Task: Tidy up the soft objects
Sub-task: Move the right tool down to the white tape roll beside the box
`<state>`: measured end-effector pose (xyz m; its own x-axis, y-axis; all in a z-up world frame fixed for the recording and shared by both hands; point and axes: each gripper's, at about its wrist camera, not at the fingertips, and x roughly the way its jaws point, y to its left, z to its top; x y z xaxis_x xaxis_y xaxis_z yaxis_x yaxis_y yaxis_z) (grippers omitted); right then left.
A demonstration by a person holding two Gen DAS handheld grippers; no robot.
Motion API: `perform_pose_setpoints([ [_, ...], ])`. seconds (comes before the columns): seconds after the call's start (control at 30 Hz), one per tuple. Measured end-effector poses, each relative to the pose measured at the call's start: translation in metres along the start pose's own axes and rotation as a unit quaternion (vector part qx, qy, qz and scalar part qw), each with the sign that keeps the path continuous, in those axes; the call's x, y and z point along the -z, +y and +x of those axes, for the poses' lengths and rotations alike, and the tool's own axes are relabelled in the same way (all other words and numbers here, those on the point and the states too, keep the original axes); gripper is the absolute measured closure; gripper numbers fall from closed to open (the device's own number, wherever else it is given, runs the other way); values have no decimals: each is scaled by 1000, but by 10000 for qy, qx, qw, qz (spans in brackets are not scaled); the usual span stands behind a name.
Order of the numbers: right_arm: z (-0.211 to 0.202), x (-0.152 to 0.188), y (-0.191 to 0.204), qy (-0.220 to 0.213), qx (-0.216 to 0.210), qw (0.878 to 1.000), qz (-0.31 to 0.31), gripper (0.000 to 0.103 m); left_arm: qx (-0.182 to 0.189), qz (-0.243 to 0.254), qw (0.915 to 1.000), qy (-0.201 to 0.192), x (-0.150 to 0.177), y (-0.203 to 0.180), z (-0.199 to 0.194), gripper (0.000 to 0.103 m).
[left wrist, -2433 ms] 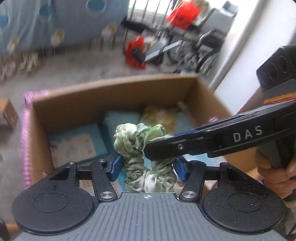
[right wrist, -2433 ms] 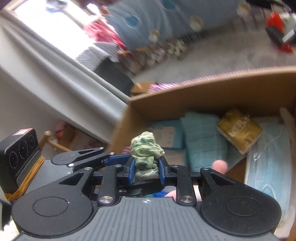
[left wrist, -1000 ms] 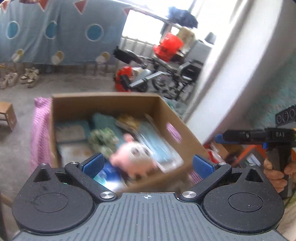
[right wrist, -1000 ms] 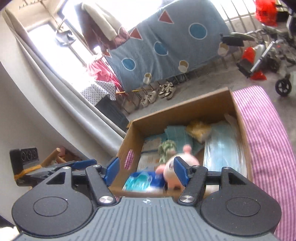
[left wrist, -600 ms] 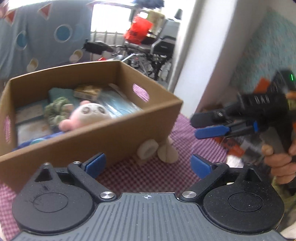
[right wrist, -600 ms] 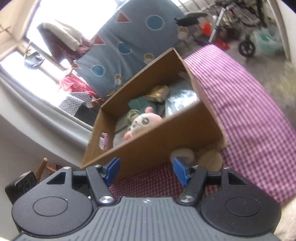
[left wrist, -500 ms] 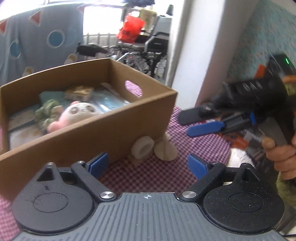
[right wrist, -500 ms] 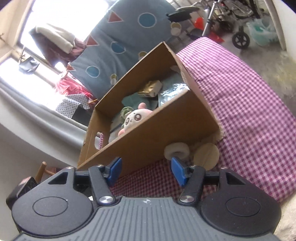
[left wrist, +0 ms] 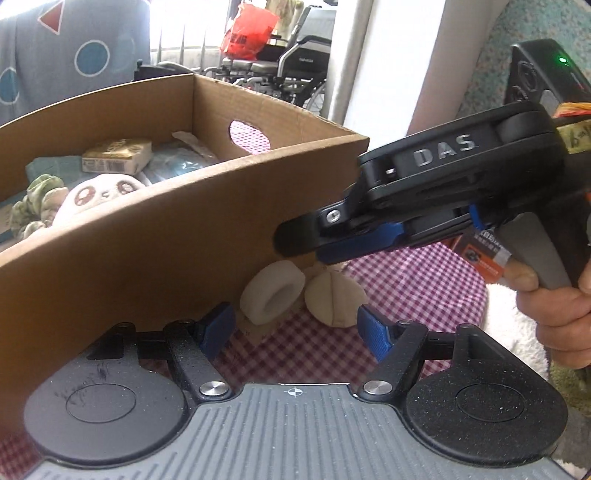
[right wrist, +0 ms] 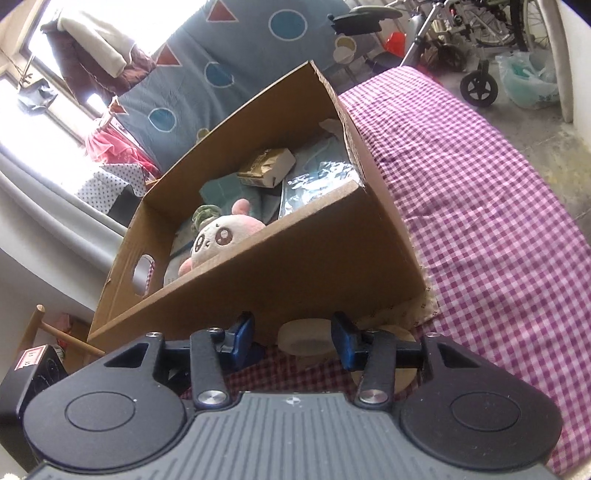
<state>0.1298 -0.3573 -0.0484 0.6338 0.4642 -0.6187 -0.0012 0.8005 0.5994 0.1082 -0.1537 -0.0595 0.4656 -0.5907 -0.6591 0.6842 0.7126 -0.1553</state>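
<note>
A cardboard box (left wrist: 155, 236) (right wrist: 295, 266) stands on a purple checked cloth (right wrist: 480, 192). Inside lie a pink and white plush toy (left wrist: 99, 192) (right wrist: 218, 236), a green scrunchie (left wrist: 33, 203) (right wrist: 203, 214) and packets. A white roll of soft tape (left wrist: 271, 297) (right wrist: 306, 338) and a beige round pad (left wrist: 334, 301) (right wrist: 402, 369) lie on the cloth at the box's front. My left gripper (left wrist: 295, 328) is open just before them. My right gripper (right wrist: 291, 339) is open, its fingers on either side of the white roll; it also shows in the left wrist view (left wrist: 317, 240), above the roll.
A yellow packet (right wrist: 267, 168) and teal packs (right wrist: 221, 192) lie deep in the box. A wheelchair (left wrist: 295, 70) and a red bag (left wrist: 247, 33) stand behind. A blue patterned cloth (right wrist: 229, 66) hangs at the back. Checked cloth stretches to the right of the box.
The green scrunchie was let go into the box. Both grippers drew back, opened and dropped low in front of the box, closing in on the white roll and beige pad.
</note>
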Motion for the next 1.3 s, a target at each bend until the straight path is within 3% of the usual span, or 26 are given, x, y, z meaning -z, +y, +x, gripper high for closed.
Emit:
perform_pose_setpoints([
  [0.27, 17, 1, -3, 167, -104, 9998, 21, 65, 43, 78, 10000, 7, 1, 1, 4, 30],
  [1.07, 15, 42, 17, 643, -175, 9978, -52, 65, 8, 44, 9999, 154, 28, 0, -23, 30],
  [1.3, -1, 47, 13, 505, -30, 9987, 90, 65, -176, 47, 9998, 64, 27, 5, -23, 30],
])
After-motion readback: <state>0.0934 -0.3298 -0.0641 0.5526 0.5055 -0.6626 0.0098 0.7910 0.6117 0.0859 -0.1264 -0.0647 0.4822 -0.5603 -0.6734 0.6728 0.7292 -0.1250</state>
